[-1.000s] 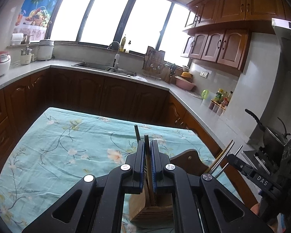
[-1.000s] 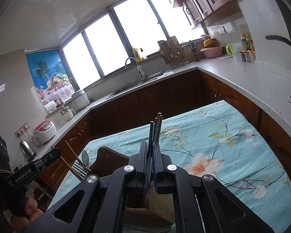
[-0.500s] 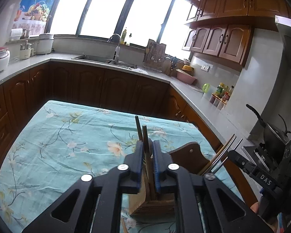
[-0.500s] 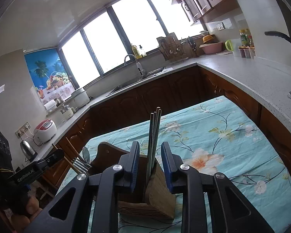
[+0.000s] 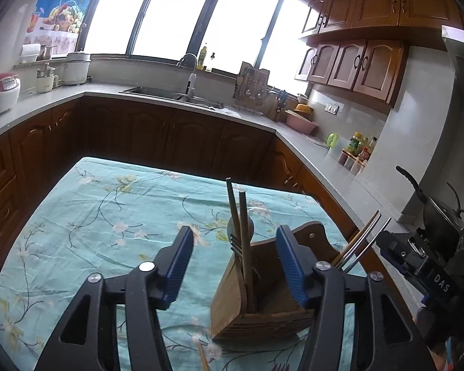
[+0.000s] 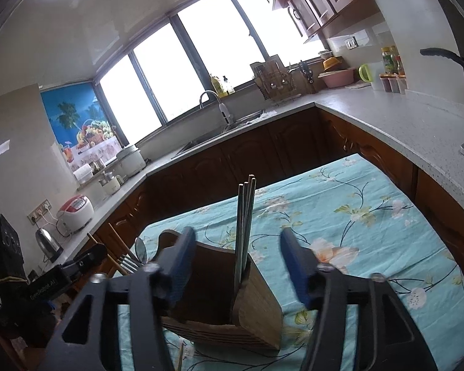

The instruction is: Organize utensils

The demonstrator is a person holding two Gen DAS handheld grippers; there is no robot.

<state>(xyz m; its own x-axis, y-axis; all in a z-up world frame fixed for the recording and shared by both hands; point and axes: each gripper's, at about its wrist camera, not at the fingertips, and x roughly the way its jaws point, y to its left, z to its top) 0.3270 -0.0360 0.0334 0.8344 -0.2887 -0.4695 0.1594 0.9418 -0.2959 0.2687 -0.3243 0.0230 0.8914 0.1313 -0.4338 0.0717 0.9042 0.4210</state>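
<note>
Left gripper (image 5: 233, 266): spread wide, blue-padded fingers (image 5: 178, 264) apart, nothing between them but air, poised just above and in front of a wooden holder (image 5: 259, 312). Right gripper (image 6: 236, 266): likewise spread wide, gripping nothing, hovering over the same wooden holder (image 6: 253, 312) from the other side.

In the holder, seen from the left wrist: two wooden chopsticks (image 5: 241, 235) standing tilted in one corner, with a fork (image 5: 235, 244) and a spoon bowl (image 5: 232, 225) beside them. At the opposite end, more chopsticks (image 5: 362, 241), metal and wood, leaning outward toward the right gripper's body.

From the right wrist: a bundle of metal chopsticks (image 6: 244, 228) upright in the near compartment.

Holder standing on a teal flowered tablecloth (image 5: 108, 216). Single stick (image 5: 202, 358) lying flat on the cloth just beside the holder's base.

Beyond the table: dark wooden cabinets, grey counter (image 5: 46, 99), sink (image 5: 170, 92) under bright windows.
</note>
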